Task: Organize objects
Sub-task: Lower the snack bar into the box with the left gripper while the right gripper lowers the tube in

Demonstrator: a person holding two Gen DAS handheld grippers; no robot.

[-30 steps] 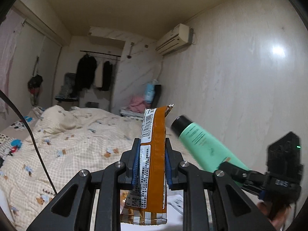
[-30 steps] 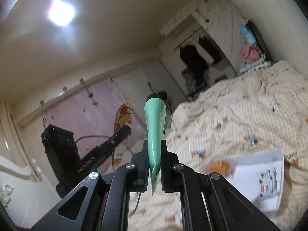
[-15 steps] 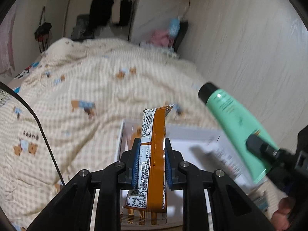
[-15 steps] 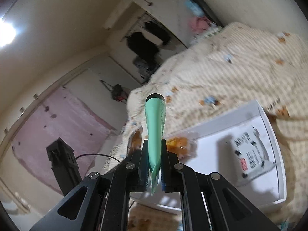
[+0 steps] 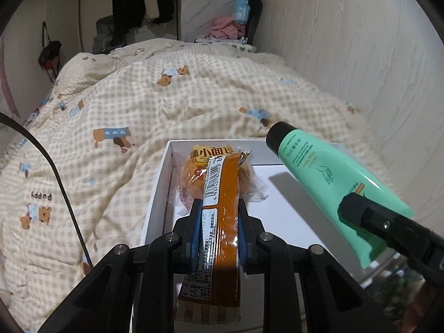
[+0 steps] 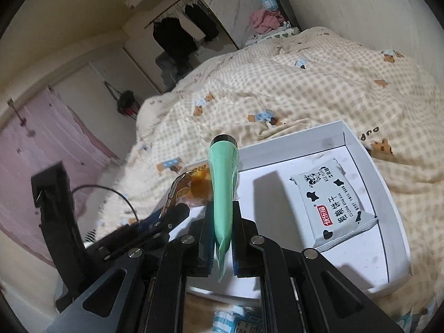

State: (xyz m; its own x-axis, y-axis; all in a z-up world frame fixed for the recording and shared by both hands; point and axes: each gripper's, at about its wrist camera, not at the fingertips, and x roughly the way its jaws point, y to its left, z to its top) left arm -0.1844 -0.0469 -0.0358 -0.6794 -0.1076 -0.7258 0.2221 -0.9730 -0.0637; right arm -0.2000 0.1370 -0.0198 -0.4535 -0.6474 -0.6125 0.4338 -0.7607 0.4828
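Both grippers have dipped over the white box (image 5: 155, 191); left gripper (image 5: 219, 222) clamps the orange snack (image 5: 222, 194), right gripper (image 6: 223, 222) clamps the green tube (image 6: 223, 172); careless release could spill either onto the quilt (image 5: 138, 105).

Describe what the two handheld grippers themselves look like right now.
Both are matte black linkage frames with silver pivot bolts and blue ribbed pads. The left gripper trails a thin black cable; seen from the right gripper, its body is a tall black block.
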